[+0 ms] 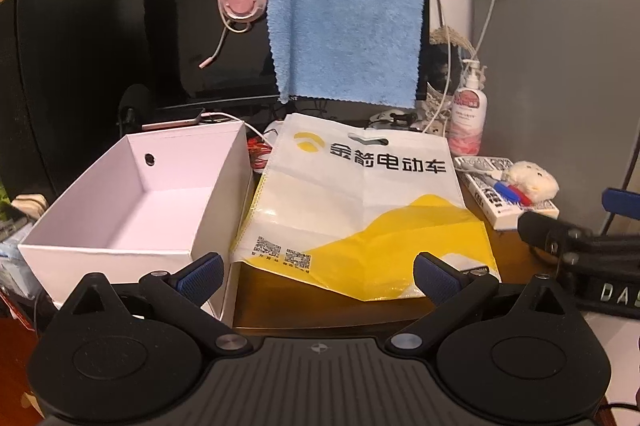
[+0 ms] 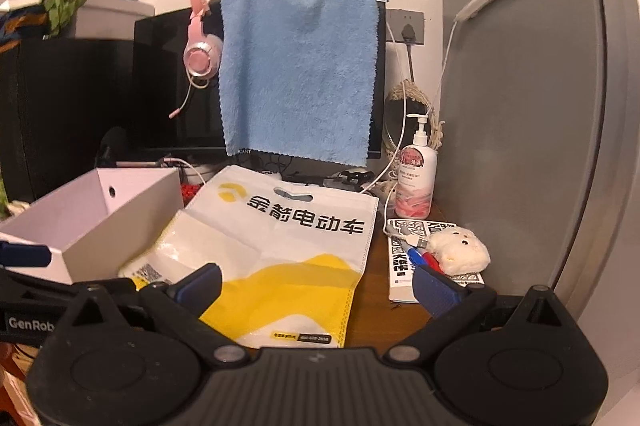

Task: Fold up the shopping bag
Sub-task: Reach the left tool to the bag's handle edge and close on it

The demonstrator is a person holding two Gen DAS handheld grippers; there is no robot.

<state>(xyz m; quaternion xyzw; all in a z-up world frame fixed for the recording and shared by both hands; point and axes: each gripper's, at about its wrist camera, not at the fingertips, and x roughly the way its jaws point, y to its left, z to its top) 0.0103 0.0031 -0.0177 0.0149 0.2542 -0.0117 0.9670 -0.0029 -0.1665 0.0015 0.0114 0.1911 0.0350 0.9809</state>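
The left gripper (image 1: 318, 272) stands wide open, empty; the shopping bag (image 1: 360, 202) lies flat on the wooden desk (image 1: 516, 246) just beyond its fingertips, toward twelve o'clock. The right gripper (image 2: 316, 284), equally spread and empty, hovers over the bag's near yellow end. A white box (image 1: 132, 194) sits touching the bag at nine o'clock.

The left claw (image 1: 318, 272) hangs wide apart and empty at six o'clock, just short of the shopping bag (image 1: 360, 202), which lies flat at centre on the counter (image 1: 516, 246). A white box (image 1: 132, 194) sits at nine o'clock, touching the bag's edge. A blue towel (image 1: 344, 14) hangs at twelve.
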